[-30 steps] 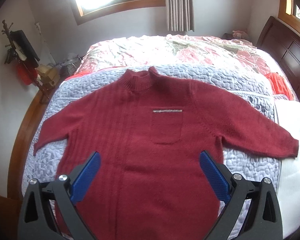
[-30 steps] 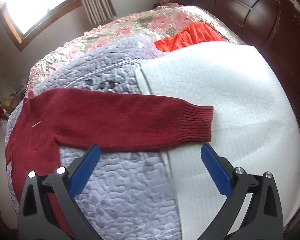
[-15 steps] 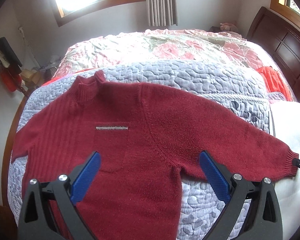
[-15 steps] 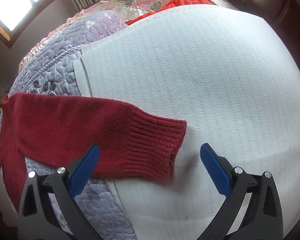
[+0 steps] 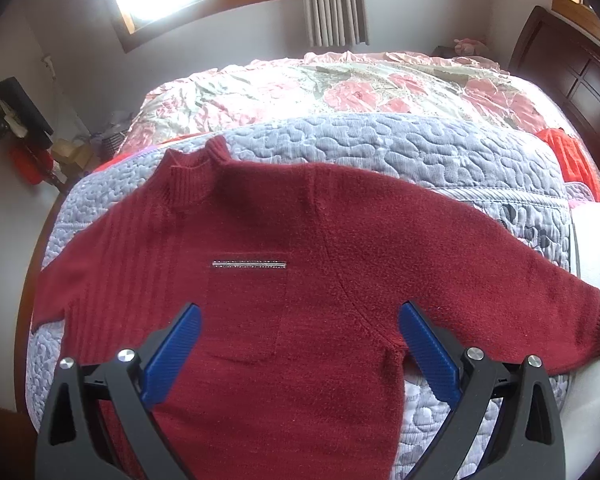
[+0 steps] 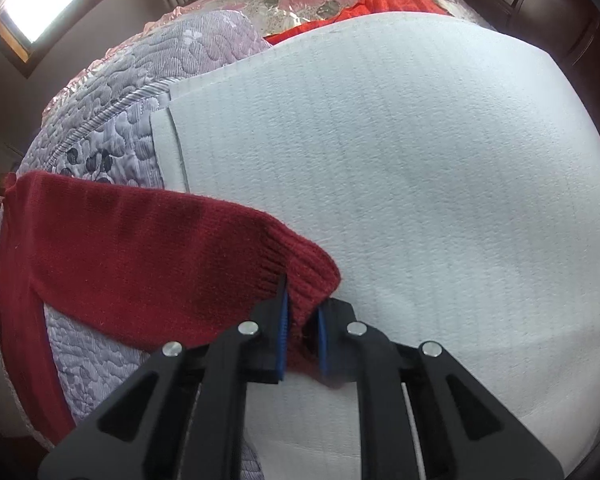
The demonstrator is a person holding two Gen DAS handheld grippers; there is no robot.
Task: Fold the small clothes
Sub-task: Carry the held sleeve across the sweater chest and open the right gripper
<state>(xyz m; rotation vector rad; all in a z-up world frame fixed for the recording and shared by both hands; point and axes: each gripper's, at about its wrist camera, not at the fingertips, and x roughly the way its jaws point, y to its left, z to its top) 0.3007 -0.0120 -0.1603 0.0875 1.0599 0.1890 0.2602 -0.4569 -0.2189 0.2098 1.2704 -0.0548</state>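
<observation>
Sweater (image 5: 284, 300) spread face-up on the quilted bedspread (image 5: 380, 148), its cuff (image 6: 300, 280) pinched in your right gripper (image 6: 302, 334).

Your left gripper (image 5: 300, 344) hangs spread wide and empty over the chest pocket. Only a thin bite of ribbing sits between the right pads, so a quick pull could slip it free, or drag the whole knit sideways off the white mat (image 6: 420, 160) beyond. Hem and far sleeve end are cut off below your left claw; grip depth is hard to judge.
</observation>
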